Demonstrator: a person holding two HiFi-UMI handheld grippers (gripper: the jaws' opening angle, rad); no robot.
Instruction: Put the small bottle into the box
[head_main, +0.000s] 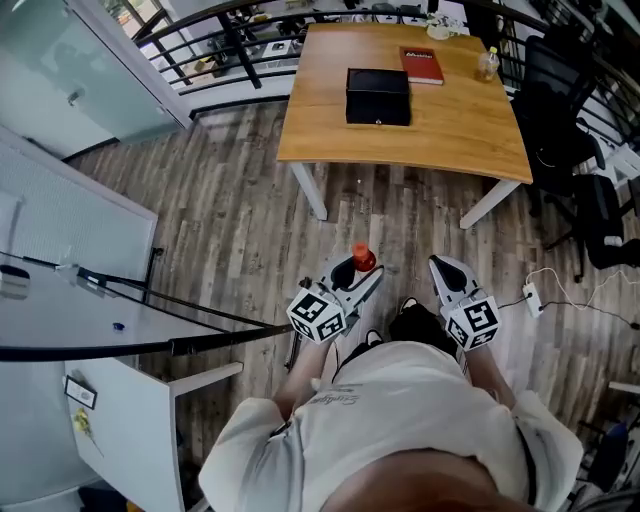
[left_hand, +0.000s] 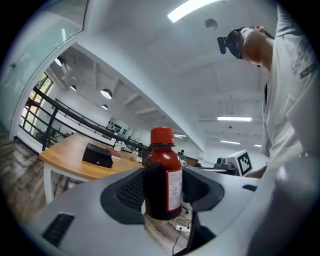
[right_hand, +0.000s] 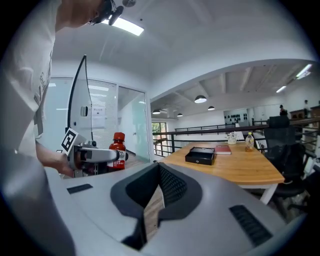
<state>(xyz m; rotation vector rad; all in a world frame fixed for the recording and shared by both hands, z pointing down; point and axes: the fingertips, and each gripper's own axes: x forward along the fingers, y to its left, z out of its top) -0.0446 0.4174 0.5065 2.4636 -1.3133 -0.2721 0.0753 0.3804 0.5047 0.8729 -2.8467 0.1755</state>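
Note:
A small dark-red bottle (head_main: 362, 258) with a red cap stands upright between the pads of my left gripper (head_main: 357, 274), which is shut on it and holds it in the air above the wooden floor. In the left gripper view the bottle (left_hand: 162, 175) fills the space between the jaws. The black box (head_main: 378, 96) sits shut on the wooden table (head_main: 450, 130) some way ahead, and shows far off as the box (left_hand: 97, 155) and the box (right_hand: 200, 155). My right gripper (head_main: 447, 270) hangs beside the left one, its jaws together with nothing in them (right_hand: 159, 195).
On the table lie a red book (head_main: 421, 65) and a clear bottle (head_main: 487, 64). Black office chairs (head_main: 565, 90) stand at the table's right. A white desk (head_main: 60, 280) is close on my left. A power strip with its cable (head_main: 533, 298) lies on the floor at the right.

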